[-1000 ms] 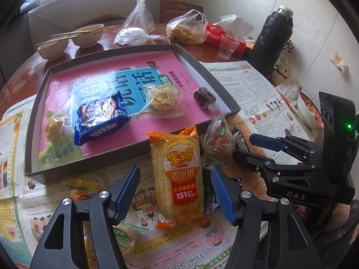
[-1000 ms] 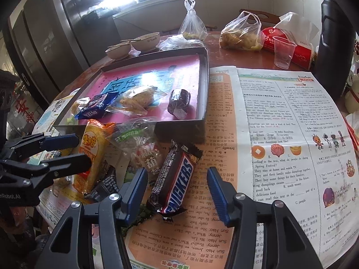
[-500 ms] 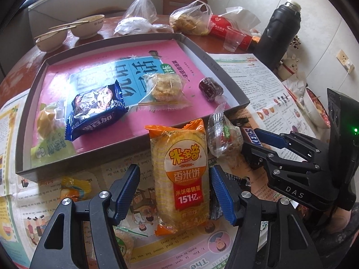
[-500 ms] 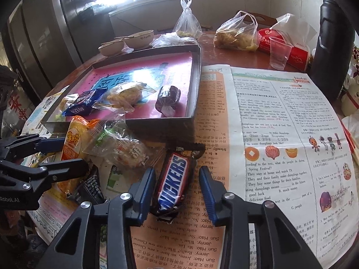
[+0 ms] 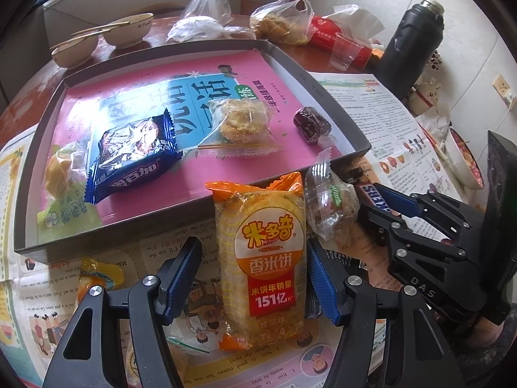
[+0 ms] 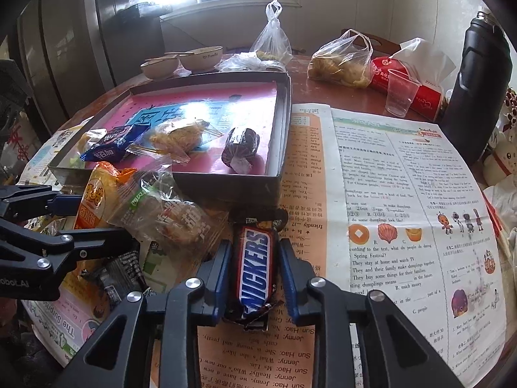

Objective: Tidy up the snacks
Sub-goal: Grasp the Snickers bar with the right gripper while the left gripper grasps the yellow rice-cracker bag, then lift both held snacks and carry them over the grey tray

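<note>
While the right gripper pinches the Snickers bar low in the frame's centre, the left gripper stands spread around the orange rice-cracker pack on the newspaper. That pack looks light, crinkly and crushable (grip its middle gently); the tray lies just beyond.

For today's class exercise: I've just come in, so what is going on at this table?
A person with two handheld grippers is sorting snacks into a shallow box. The right gripper has its fingers pressed against both sides of a Snickers bar lying on the newspaper. The left gripper is open around an orange rice cracker pack, one pad touching. Four snacks already lie in the box.
</note>
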`<state>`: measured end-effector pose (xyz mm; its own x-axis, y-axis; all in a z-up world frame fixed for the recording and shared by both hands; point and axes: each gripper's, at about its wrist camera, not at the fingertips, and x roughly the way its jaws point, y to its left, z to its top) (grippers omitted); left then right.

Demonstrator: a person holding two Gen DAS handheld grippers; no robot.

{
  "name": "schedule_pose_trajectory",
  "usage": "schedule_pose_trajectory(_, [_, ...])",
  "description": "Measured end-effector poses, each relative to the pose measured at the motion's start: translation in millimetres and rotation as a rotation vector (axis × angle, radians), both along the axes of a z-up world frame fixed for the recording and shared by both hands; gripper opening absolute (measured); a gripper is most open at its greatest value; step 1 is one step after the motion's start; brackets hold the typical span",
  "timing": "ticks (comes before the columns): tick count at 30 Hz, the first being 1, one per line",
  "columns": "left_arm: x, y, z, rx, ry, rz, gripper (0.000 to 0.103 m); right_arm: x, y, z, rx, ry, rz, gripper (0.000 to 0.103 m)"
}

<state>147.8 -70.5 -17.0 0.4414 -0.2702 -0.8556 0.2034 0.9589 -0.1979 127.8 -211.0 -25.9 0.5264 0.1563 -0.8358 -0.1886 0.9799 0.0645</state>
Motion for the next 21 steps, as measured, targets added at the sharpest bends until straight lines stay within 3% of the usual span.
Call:
schedule_pose_trajectory(8, [2.5, 3.1, -1.7, -0.046, 0.012, 0.016, 0.067, -2.6, -15.4, 15.0, 0.030, -0.041, -0.041, 0.029])
schedule_pose_trajectory(12, [2.4, 4.2, -1.8, -0.064, 0.013, 0.015, 0.047, -3.8, -22.0, 23.2, 0.053, -0.059, -0.060, 0.029])
schedule_pose_trajectory(21, [-2.7, 12.5, 5.5, -0.111, 0.007, 0.028, 0.040, -6.2, -25.2, 34.5, 0.117, -0.090, -0.072, 0.029])
